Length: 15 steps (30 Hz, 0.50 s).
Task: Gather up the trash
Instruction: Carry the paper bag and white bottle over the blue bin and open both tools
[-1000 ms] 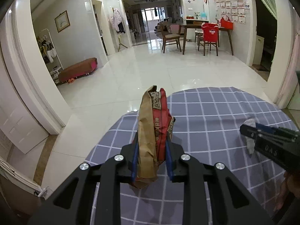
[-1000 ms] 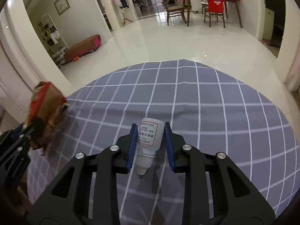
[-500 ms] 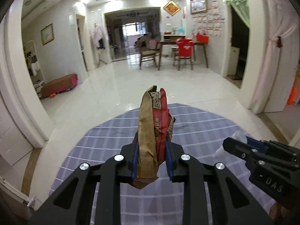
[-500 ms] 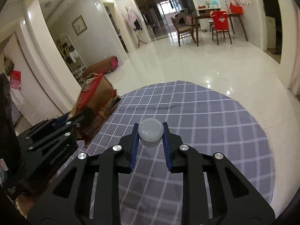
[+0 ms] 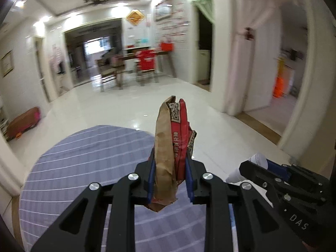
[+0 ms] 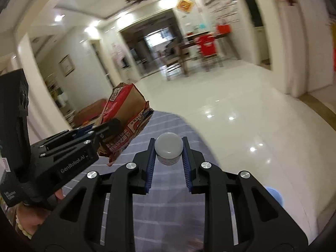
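My left gripper (image 5: 169, 178) is shut on a crumpled brown and red paper bag (image 5: 170, 147), held upright above the round table with the purple checked cloth (image 5: 84, 159). My right gripper (image 6: 169, 161) is shut on a small white plastic bottle (image 6: 168, 149), its round base facing the camera. The bag also shows in the right wrist view (image 6: 126, 115), held by the left gripper (image 6: 105, 130). The right gripper shows in the left wrist view (image 5: 247, 170), with the white bottle (image 5: 258, 159) between its fingers, to the right of the bag.
The table's right edge lies under both grippers, with glossy white tile floor (image 5: 130, 109) beyond. A blue object (image 6: 273, 195) sits low on the floor at the right. A dining table with red-covered chairs (image 5: 145, 63) stands far back. A doorway (image 5: 273, 79) opens at the right.
Both grippers have swung to the right with their loads still held. The table has shifted to the left in both views and more floor shows at the right.
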Each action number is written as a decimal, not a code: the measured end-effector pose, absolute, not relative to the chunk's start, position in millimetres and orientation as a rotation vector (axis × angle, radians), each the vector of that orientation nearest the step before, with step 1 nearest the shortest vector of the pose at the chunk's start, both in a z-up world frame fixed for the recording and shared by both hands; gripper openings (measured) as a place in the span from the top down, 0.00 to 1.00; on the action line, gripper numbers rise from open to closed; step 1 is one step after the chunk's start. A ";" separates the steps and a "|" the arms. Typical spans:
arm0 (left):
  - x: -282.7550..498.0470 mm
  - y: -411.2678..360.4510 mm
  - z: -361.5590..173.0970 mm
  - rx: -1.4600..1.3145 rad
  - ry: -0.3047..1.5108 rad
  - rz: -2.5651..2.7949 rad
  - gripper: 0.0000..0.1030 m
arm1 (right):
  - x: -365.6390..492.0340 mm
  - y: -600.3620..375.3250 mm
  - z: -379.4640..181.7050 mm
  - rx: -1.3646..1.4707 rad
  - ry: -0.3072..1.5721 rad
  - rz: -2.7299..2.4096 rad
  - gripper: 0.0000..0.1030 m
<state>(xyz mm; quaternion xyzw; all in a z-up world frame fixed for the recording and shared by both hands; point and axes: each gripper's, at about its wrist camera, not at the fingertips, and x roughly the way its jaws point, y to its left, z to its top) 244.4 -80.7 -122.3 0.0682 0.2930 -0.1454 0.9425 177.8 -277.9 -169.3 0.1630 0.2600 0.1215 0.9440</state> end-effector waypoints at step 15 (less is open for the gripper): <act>251.6 -258.3 -243.9 0.269 0.796 -0.514 0.77 | 171.7 -424.2 -287.9 0.449 0.680 0.000 0.60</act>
